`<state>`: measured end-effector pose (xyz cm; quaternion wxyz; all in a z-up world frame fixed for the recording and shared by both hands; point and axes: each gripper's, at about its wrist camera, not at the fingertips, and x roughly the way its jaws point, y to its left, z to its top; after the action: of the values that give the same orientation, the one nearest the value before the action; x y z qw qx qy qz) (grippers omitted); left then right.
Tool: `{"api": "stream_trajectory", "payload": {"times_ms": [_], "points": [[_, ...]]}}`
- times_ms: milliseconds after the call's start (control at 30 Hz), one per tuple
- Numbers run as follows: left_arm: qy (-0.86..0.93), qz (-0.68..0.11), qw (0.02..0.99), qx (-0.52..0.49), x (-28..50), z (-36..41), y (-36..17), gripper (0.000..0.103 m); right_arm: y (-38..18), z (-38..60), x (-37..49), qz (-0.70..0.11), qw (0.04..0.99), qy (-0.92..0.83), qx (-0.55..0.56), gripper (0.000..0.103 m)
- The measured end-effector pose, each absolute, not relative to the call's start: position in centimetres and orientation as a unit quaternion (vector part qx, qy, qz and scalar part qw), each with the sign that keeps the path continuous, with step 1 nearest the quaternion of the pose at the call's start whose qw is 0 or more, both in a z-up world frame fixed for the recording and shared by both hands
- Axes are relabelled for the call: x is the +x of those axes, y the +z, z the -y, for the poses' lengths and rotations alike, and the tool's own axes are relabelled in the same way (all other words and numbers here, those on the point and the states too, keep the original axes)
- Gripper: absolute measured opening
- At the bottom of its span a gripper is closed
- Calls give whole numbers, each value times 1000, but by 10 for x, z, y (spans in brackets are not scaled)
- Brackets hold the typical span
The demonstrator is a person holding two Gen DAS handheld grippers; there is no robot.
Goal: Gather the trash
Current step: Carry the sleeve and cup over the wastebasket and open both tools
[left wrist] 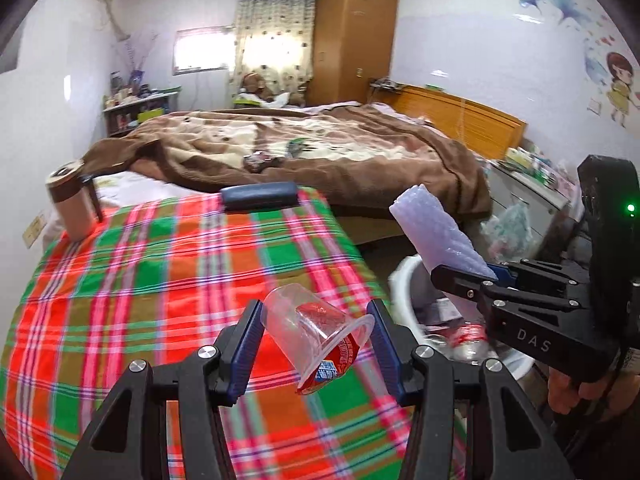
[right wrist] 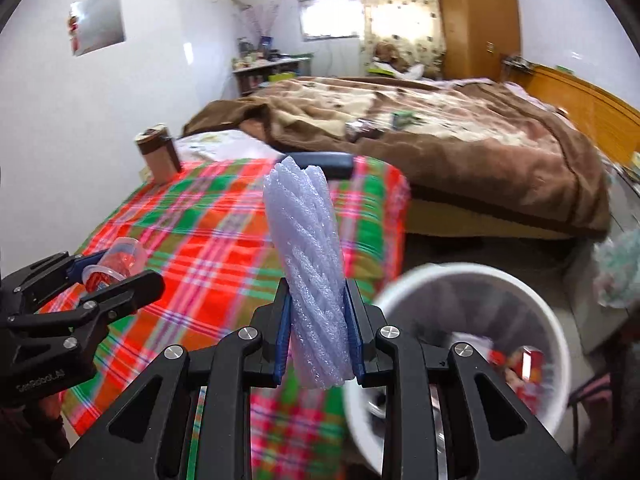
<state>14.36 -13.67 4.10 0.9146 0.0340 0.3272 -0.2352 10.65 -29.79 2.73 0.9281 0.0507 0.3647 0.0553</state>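
My left gripper (left wrist: 316, 340) is shut on a clear plastic cup (left wrist: 316, 330) with a red peeled lid, held tilted over the plaid cloth (left wrist: 160, 280). It also shows in the right wrist view (right wrist: 120, 260). My right gripper (right wrist: 316, 328) is shut on a pale lilac foam net sleeve (right wrist: 308, 256), held upright near the table's right edge. The sleeve also shows in the left wrist view (left wrist: 436, 232). A white trash bin (right wrist: 472, 280) with red and white litter stands on the floor at the right, below my right gripper (left wrist: 464, 280).
A brown lidded mug (left wrist: 70, 204) and a dark blue case (left wrist: 260, 195) sit at the table's far end. A bed with a brown blanket (left wrist: 320, 148) lies beyond. A cabinet with clutter (left wrist: 532, 184) and a plastic bag (left wrist: 508, 224) stand right of the bin.
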Motion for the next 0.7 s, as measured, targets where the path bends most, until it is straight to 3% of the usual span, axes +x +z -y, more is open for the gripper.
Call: {"api": "stream_trajectory", "payload": {"times_ms": [700], "points": [[-334, -370, 863, 87, 125, 276, -2, 53, -22, 400, 73, -425, 896, -84, 99, 26]]}}
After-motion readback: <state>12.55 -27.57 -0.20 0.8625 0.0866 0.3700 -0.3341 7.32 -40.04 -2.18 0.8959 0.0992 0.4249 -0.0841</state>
